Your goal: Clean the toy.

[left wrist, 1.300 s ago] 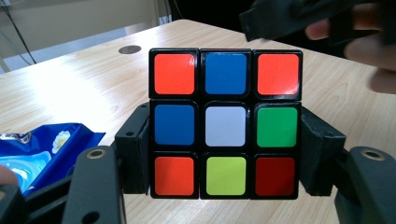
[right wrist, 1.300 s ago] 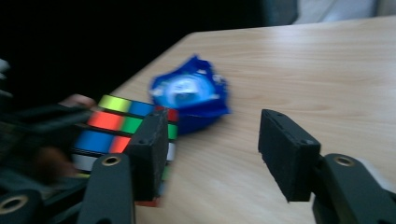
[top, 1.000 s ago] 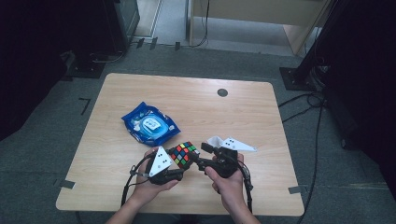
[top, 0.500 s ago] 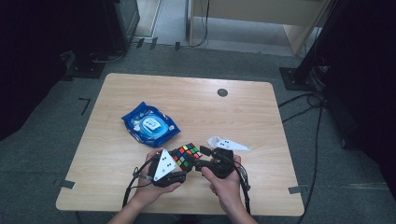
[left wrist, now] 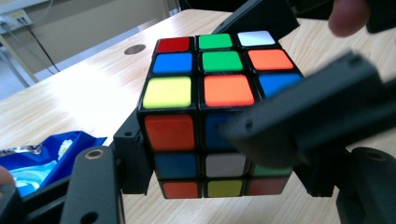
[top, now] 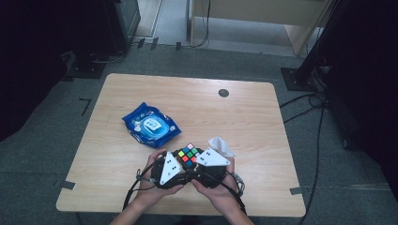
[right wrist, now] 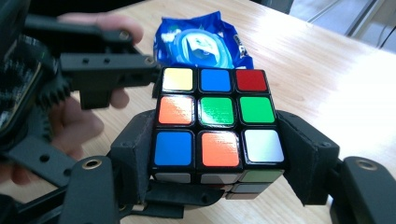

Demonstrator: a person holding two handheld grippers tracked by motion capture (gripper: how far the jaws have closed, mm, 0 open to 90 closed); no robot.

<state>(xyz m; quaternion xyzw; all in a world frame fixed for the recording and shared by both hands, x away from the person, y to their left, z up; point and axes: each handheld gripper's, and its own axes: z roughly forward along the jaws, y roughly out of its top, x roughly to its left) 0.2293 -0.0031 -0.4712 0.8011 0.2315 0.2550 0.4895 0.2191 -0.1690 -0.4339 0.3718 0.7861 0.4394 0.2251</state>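
Cube (top: 187, 155) between both grippers' jaws

The puzzle cube (right wrist: 217, 122) was hard black plastic, its coloured squares glossy and catching bright glare. The left gripper (top: 180, 165) and right gripper (top: 195, 164) were matt black plastic with small brass-looking metal rivets, each topped by a flat pale grey plate. The worktop (top: 263, 112) was smooth light wood grain with a soft sheen. Near its left edge, the blue wipes packet (top: 151, 125) looked like shiny, crinkled plastic film. A white tissue (top: 220, 146) seemed soft and matt.
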